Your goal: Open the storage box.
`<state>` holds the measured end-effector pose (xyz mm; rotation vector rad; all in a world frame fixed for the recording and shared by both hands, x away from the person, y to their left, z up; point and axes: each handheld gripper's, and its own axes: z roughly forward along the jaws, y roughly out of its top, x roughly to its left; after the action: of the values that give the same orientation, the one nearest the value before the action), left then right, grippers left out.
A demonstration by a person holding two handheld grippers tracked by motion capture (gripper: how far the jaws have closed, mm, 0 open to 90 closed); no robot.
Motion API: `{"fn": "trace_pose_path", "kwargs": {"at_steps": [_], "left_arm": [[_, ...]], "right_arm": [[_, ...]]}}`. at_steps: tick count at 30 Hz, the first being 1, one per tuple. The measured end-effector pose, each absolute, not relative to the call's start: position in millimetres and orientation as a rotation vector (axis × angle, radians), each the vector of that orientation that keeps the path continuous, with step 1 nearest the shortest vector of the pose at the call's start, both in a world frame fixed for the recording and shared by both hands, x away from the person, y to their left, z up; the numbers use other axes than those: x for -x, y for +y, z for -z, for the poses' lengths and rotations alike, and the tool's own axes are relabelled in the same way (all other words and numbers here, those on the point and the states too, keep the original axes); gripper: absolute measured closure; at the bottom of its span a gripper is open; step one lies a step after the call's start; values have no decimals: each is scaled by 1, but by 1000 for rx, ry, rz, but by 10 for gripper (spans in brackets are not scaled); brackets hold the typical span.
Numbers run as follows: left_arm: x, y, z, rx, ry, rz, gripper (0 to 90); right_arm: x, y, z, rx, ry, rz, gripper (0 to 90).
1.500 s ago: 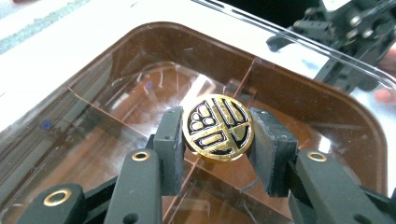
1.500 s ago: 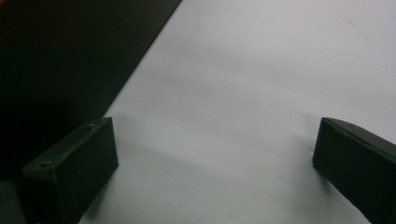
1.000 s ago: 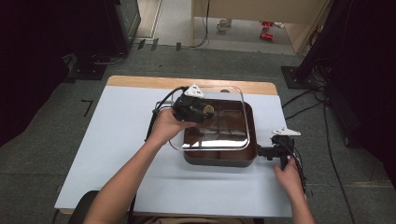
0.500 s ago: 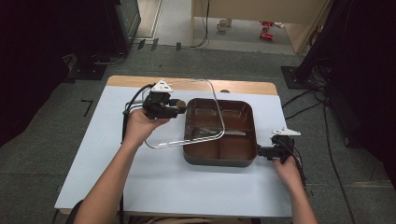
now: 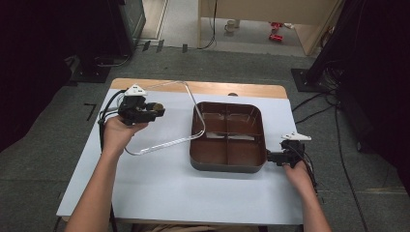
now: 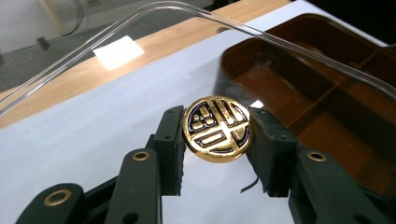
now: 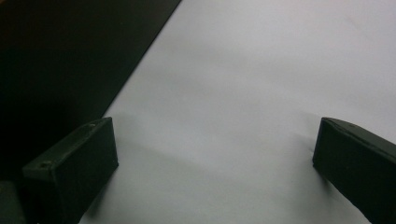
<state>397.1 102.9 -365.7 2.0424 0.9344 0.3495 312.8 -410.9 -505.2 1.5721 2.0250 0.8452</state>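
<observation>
Clear glass lid lifted off the brown divided pan

The clear, rounded-square glass lid [image 5: 167,118] with a round gold knob [image 6: 217,129] hangs tilted left of the brown four-compartment rectangular pan [image 5: 227,137]; its right edge overlaps the pan's left rim, and the pan lies open and empty.

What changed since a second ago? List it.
The left tongs, shut on the lid's gold knob, carried the clear lid off the brown pan toward the table's left; its edge still overlaps the pan's left rim. The pan, now uncovered, stayed put. The right tongs kept still at the pan's right side, jaws open.
</observation>
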Motion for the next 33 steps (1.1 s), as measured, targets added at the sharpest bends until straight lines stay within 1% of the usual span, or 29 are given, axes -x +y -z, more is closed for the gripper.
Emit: {"fn": "trace_pose_path", "kwargs": {"at_steps": [10,17,24,27,33], "left_arm": [[-414,138,395,-2034,1065,-394,589],[-430,158,422,-2024,1179,-381,589],[-441,155,447,-2049,1212,-382,589],[-445,150,455,-2072,1209,-395,589],[-451,145,468,-2096,1227,-379,588]], "right_arm": [[-313,-411,505,-1573,2024,-845,0],[-313,-411,505,-1573,2027,-846,0],[-313,-411,505,-1575,2026,-846,0],[-313,-411,505,-1574,2027,-846,0],[-313,-411,505,-1574,2027,-846,0]]}}
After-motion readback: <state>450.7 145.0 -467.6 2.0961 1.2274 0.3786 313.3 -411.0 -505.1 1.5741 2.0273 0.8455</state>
